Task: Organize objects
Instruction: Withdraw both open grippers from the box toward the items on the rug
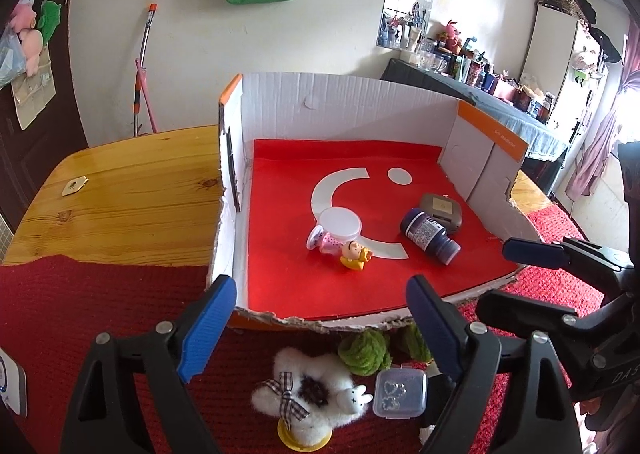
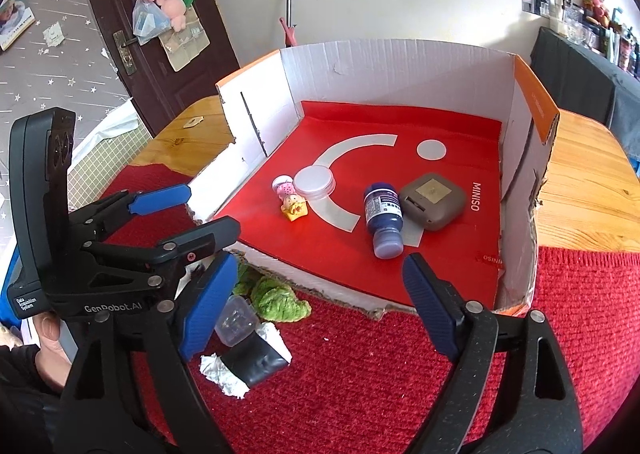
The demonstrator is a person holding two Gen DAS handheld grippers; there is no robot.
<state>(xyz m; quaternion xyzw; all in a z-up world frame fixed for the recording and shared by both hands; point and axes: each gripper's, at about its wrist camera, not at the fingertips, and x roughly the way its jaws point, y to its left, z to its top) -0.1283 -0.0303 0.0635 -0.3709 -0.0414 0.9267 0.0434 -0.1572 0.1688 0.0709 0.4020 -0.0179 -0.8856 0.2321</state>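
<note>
Grippers both spread wide, nothing between the pads. My left gripper [image 1: 320,330] hangs over the near torn edge of the cardboard box [image 1: 360,102], blue fingers [image 1: 208,330] apart, pointing down at the box floor. My right gripper [image 2: 316,308] same: pads apart, empty, over the near box edge, just right of the left one.

Box sits on a wooden table [image 1: 132,174] w/ red cloth [image 1: 100,294] under its near side. Box floor is a red sheet w/ white arc + dot. Inside, mid-floor: clear round lidded jar [image 1: 341,224], small pink figure [image 1: 326,243] and yellow cartoon figure [image 1: 355,254] lying touching it. To their right: dark blue bottle [image 1: 430,235] on its side, touching a grey-brown flat case [image 1: 442,210] behind it.

Outside the box, on the cloth near me: white fluffy plush w/ checked bow [image 1: 308,394] on a yellow base, green fuzzy item [image 1: 364,352], small clear plastic box [image 1: 400,394] w/ heart shapes inside, all close together. Right view also shows a black-and-white item [image 2: 252,362] beside the clear box.
</note>
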